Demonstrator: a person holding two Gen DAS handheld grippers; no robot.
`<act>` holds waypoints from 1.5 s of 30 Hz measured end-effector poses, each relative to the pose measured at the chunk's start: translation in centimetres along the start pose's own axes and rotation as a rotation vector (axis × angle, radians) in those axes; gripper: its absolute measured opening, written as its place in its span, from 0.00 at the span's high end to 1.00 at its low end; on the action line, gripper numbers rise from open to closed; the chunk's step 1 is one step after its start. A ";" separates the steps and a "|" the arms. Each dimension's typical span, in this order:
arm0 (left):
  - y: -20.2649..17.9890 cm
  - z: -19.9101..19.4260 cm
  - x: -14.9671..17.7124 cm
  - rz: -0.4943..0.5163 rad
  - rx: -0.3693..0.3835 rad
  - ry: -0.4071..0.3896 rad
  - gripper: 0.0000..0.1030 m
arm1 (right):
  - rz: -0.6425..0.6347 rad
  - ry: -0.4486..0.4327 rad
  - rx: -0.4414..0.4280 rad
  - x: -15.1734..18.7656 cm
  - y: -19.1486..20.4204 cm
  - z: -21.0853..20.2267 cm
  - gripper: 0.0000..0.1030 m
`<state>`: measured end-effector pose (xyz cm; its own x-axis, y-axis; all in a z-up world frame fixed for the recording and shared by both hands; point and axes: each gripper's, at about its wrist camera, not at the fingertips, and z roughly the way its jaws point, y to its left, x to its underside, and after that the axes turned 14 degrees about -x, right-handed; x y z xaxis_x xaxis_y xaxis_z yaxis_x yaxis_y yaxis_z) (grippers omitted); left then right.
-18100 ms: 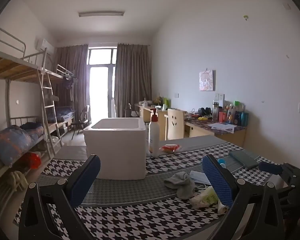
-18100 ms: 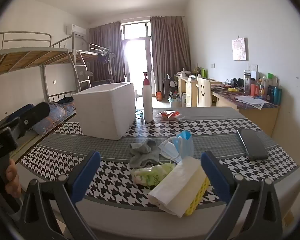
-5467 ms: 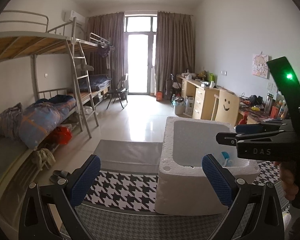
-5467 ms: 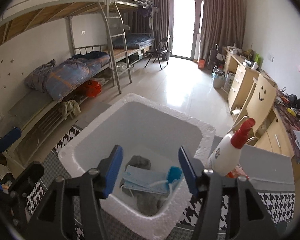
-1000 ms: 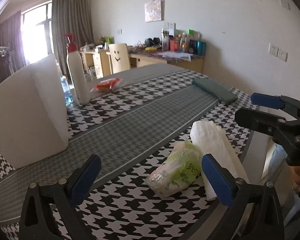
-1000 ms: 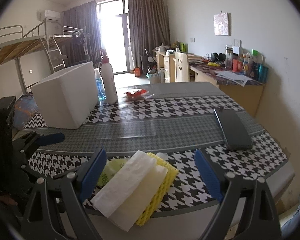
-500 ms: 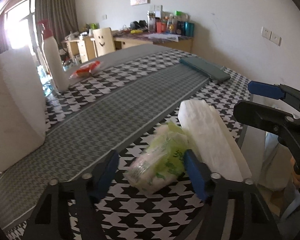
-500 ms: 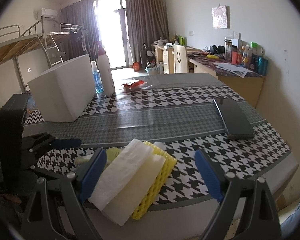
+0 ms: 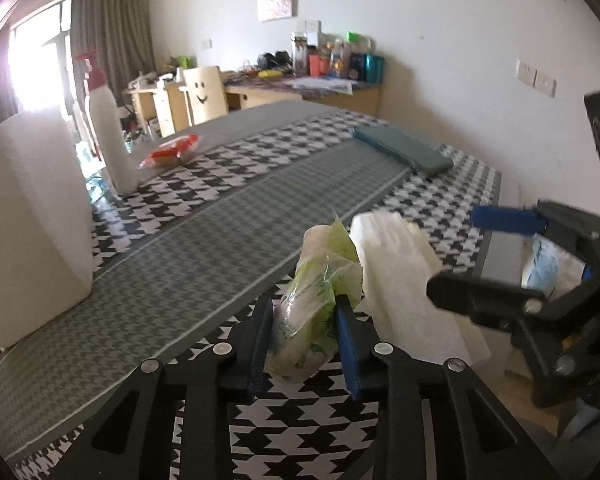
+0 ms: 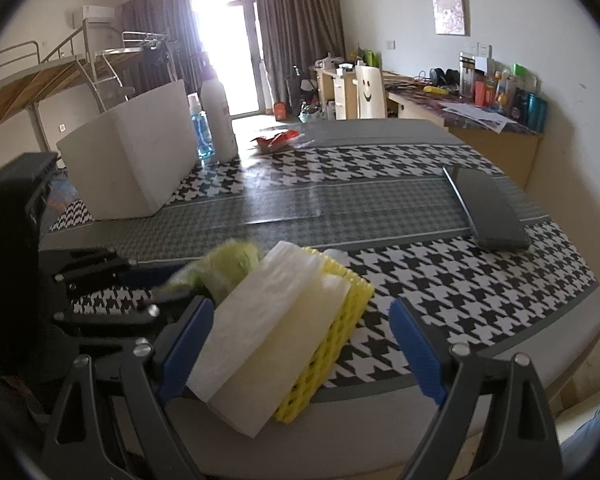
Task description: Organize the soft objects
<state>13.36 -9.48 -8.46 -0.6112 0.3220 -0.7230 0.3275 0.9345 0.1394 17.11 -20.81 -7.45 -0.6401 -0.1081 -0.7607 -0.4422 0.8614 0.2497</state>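
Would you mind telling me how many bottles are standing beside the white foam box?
2. A tall white pump bottle stands just right of the white foam box, and a smaller clear bottle of blue liquid sits between them. Others may be hidden behind the box.

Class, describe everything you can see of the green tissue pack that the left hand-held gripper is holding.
The green tissue pack is a small, soft packet in crinkly clear plastic printed green and white. The left hand-held gripper is shut on it, its blue pads squeezing both sides, so it stands roughly upright with its loose top flared. It sits just over the houndstooth tablecloth, close beside the white tissue stack; whether they touch is unclear.
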 end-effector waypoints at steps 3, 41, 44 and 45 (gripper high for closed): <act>0.7 -0.4 -0.2 -0.029 -0.009 -0.015 0.68 | -0.009 0.003 -0.006 0.0 0.4 0.0 0.11; 4.1 -2.9 0.2 -0.140 -0.067 -0.070 0.68 | -0.024 -0.022 -0.115 -3.6 1.9 -0.9 0.97; 4.5 -3.1 0.2 -0.149 -0.076 -0.073 0.68 | -0.033 -0.038 -0.113 -4.3 2.0 -1.2 0.97; 4.6 -3.3 0.1 -0.152 -0.081 -0.076 0.68 | -0.035 -0.042 -0.115 -4.5 2.0 -1.3 0.97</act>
<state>12.45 -4.64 -5.70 -0.5923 0.1670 -0.7882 0.1748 0.9816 0.0767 18.30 -19.19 -2.77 -0.5973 -0.1139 -0.7939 -0.5343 0.7948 0.2879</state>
